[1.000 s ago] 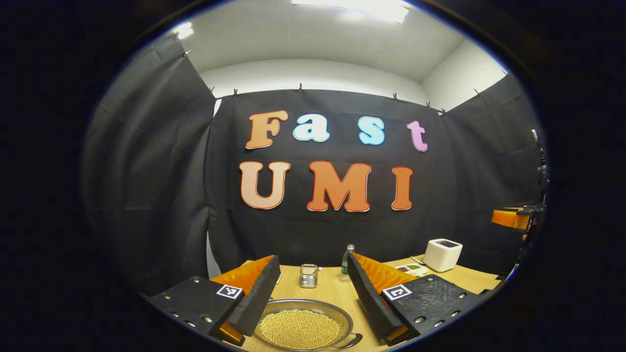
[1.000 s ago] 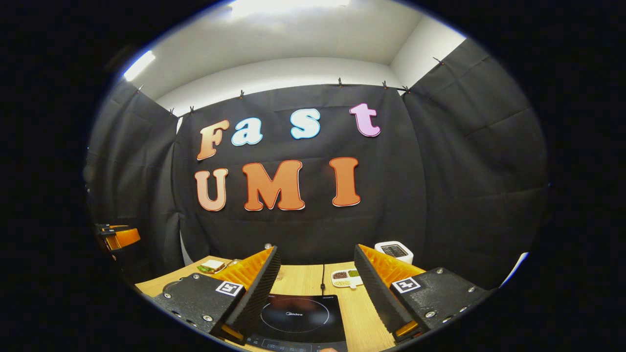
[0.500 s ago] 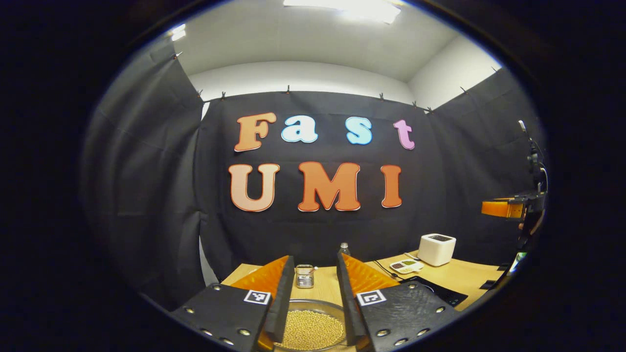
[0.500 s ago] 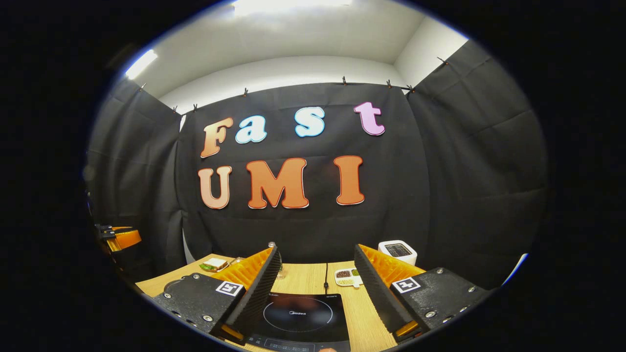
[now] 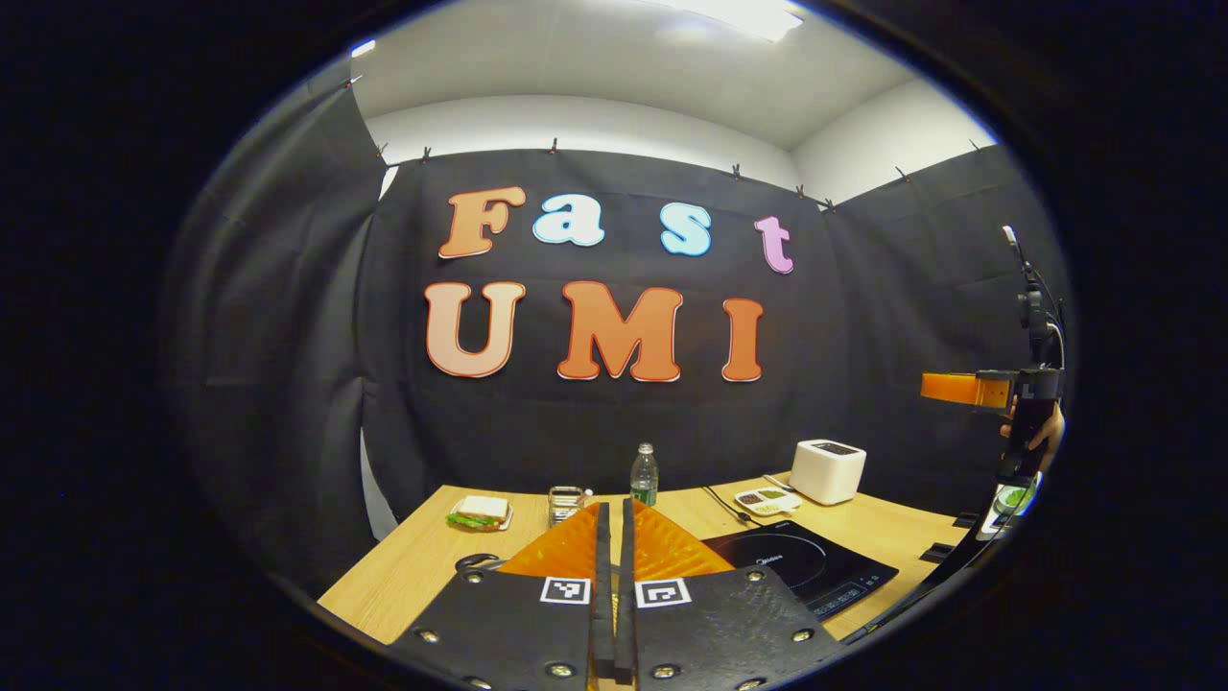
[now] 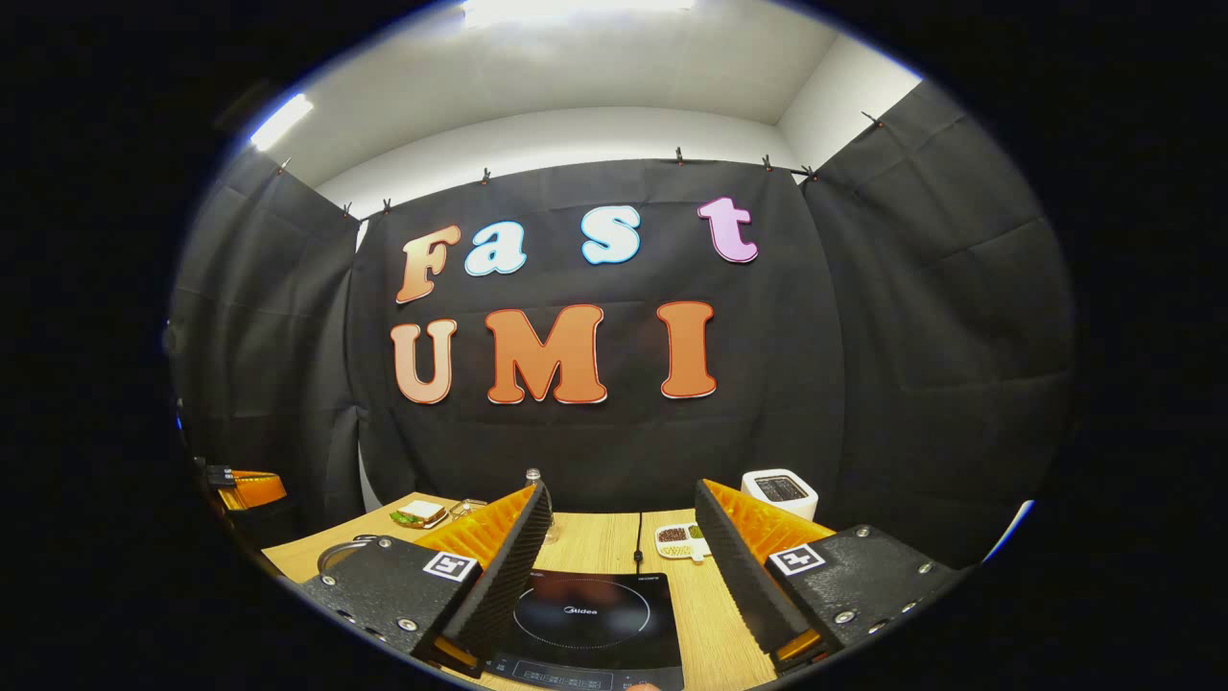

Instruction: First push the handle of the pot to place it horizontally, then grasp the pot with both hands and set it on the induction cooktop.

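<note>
Left gripper (image 5: pixel 611 537) clenched, ridged pads pressed flat together, nothing between them. Right gripper (image 6: pixel 624 537) spread wide over the glossy black induction cooktop (image 6: pixel 587 619), near edge cut off. Pot (image 5: pixel 477 561): just a dark rim sliver left of the left gripper's fingers; handle and contents hidden. On the wood table (image 5: pixel 403 566): sandwich plate (image 5: pixel 479 512), bottle (image 5: pixel 644 475), divided snack tray (image 5: pixel 765 499), rounded white box (image 5: pixel 829 471).

One cooktop (image 6: pixel 595 614), one bottle (image 5: pixel 644 475), one sandwich (image 5: pixel 477 512), one toaster (image 5: pixel 828 471).
</note>
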`<move>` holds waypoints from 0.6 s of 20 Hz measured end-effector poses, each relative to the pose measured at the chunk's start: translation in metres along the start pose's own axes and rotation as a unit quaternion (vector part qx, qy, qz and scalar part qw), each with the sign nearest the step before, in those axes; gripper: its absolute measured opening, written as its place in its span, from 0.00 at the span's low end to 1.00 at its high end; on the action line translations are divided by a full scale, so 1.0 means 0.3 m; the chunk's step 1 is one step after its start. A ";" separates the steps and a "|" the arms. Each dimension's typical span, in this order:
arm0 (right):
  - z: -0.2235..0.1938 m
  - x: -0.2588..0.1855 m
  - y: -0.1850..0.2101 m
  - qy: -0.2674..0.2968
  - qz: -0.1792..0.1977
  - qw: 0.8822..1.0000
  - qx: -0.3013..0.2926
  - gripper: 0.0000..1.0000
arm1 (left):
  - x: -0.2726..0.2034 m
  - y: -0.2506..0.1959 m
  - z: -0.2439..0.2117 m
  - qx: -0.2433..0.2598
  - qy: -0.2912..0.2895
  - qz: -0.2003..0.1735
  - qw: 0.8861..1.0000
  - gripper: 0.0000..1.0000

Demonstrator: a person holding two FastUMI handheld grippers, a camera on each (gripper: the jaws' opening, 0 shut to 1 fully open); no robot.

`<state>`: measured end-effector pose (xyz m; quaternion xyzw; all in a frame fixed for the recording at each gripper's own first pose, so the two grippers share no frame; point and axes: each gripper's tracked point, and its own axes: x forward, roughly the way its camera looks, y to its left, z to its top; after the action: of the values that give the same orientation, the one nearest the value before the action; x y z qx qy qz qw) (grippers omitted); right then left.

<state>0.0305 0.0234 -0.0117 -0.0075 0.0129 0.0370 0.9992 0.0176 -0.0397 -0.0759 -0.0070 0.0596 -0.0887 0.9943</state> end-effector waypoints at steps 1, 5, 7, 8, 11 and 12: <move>0.000 0.001 0.000 0.000 0.000 1.000 0.000 0.95 | -0.006 -0.004 -0.029 0.005 0.009 -0.002 1.000 0.02; 0.002 0.007 0.000 -0.003 0.000 1.000 0.005 0.95 | -0.038 -0.028 -0.158 0.002 0.053 -0.015 0.998 0.02; -0.006 0.006 0.005 -0.001 0.003 1.000 0.007 0.95 | -0.061 -0.039 -0.222 0.011 0.077 -0.021 0.997 0.02; -0.013 0.006 0.009 0.001 0.004 1.000 0.007 0.95 | -0.068 -0.035 -0.251 0.022 0.087 -0.019 0.996 0.02; -0.028 0.011 0.013 0.006 0.006 1.000 0.008 0.95 | -0.094 -0.057 -0.361 0.030 0.124 -0.027 0.991 0.02; -0.033 0.012 0.011 0.007 0.006 1.000 0.008 0.95 | -0.104 -0.066 -0.392 0.027 0.135 -0.032 0.990 0.02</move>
<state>0.0336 0.0270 -0.0217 0.0004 0.0203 0.0428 0.9989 -0.0305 -0.0540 -0.1885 0.0303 0.1906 -0.1223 0.9735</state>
